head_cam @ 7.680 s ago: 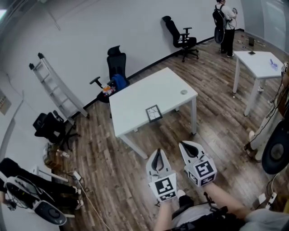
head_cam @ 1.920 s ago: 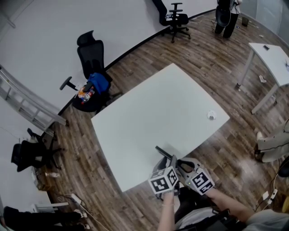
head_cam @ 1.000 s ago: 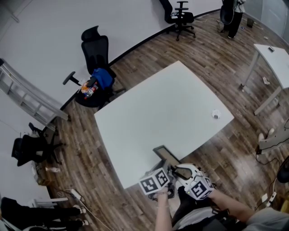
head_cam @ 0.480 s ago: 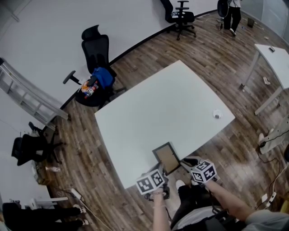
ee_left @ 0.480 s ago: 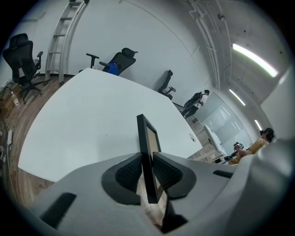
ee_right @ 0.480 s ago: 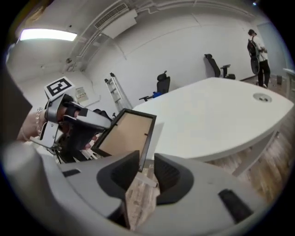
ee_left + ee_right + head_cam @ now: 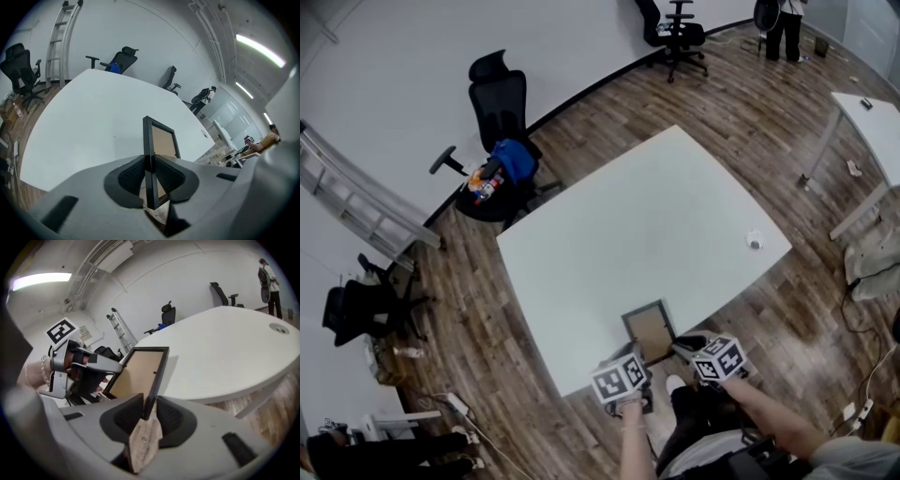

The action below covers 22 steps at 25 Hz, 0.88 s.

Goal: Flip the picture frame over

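Note:
The picture frame (image 7: 649, 330) is black-rimmed, brown backing up, low over the near edge of the white table (image 7: 628, 225). Whether it rests flat I cannot tell. My left gripper (image 7: 630, 361) holds its near left edge. In the left gripper view the frame (image 7: 161, 140) stands edge-on between the closing jaws of that gripper (image 7: 150, 176), both pads against the rim. My right gripper (image 7: 680, 345) has the near right edge. In the right gripper view the rim (image 7: 136, 373) runs between that gripper's (image 7: 149, 414) pads, and the left gripper (image 7: 75, 364) shows at the left.
A small round white object (image 7: 755, 241) lies near the table's right corner. A black chair with a blue bag (image 7: 502, 159) and a ladder (image 7: 356, 197) stand beyond the table's far side. A second white table (image 7: 872, 122) is at the right, a person (image 7: 787, 19) far off.
The frame has come down from a tilted hold to lie low over the table's near edge, backing up. Both grippers sank with it, and the right one rolled.

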Motion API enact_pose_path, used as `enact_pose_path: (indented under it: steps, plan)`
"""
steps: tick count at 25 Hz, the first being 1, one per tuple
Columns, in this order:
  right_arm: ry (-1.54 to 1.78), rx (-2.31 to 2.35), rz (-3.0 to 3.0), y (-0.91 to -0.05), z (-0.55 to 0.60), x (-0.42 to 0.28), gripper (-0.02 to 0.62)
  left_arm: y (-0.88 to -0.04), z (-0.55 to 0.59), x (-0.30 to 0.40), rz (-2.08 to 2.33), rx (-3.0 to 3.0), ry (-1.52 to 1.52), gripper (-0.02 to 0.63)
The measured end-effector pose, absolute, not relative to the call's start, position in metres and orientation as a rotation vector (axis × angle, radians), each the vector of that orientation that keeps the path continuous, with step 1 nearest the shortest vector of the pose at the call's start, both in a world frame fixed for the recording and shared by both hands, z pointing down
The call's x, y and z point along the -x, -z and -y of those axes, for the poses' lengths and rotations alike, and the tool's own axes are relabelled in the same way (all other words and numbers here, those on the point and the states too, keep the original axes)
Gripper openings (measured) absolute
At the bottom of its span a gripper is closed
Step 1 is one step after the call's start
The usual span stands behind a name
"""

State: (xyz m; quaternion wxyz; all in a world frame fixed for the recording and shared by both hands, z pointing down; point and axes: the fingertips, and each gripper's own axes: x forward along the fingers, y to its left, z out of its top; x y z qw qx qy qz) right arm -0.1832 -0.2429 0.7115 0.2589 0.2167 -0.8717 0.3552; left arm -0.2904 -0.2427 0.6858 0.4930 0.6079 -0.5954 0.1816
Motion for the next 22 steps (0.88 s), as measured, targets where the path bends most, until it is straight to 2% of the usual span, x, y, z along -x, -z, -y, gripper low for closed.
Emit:
enact_pose_path:
  steps: [9, 14, 22]
  plan:
    - [-0.909, -0.659, 2.257, -0.711, 0.252, 0.189, 0.078, -0.703, 0.255, 0.299, 1.529, -1.471, -0.538, 0.069]
    - [-0.914, -0.702, 2.182, -0.713, 0.259, 0.194, 0.078, -0.713, 0.250, 0.305, 1.605, -1.494, -0.735, 0.069]
    - [-0.916, -0.726, 2.185, -0.710, 0.266, 0.193, 0.076, -0.712, 0.255, 0.300, 1.678, -1.536, -0.719, 0.060]
